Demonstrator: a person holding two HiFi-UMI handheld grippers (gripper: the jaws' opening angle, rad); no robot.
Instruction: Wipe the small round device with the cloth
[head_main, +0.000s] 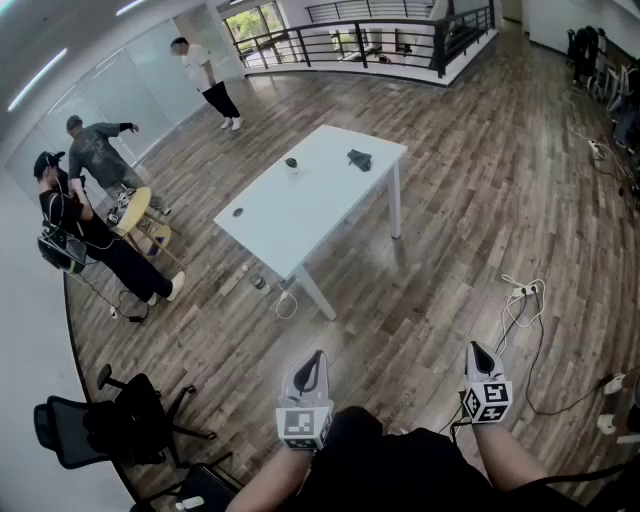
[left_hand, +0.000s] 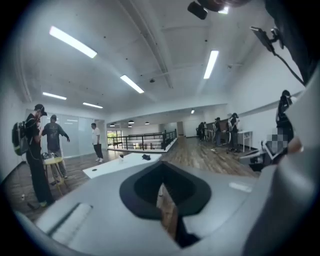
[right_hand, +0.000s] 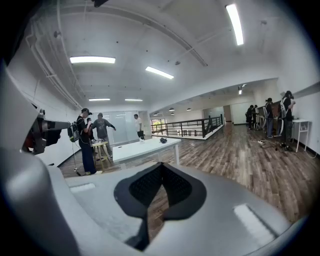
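Holds left gripper (head_main: 317, 358) and right gripper (head_main: 477, 350), jaws together and empty, well apart from the desk (head_main: 300, 215). Leaves cloth (head_main: 360, 158) and small round device (head_main: 291, 162) lying there.

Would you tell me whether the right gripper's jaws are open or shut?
Shut: the right gripper shows its jaw tips meeting in its own view, with nothing between them.

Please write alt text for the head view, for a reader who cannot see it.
A person holds the left gripper and the right gripper low over a wooden floor, fingers closed on nothing. Ahead, a white table carries a dark cloth and a small round device; three people are at left.
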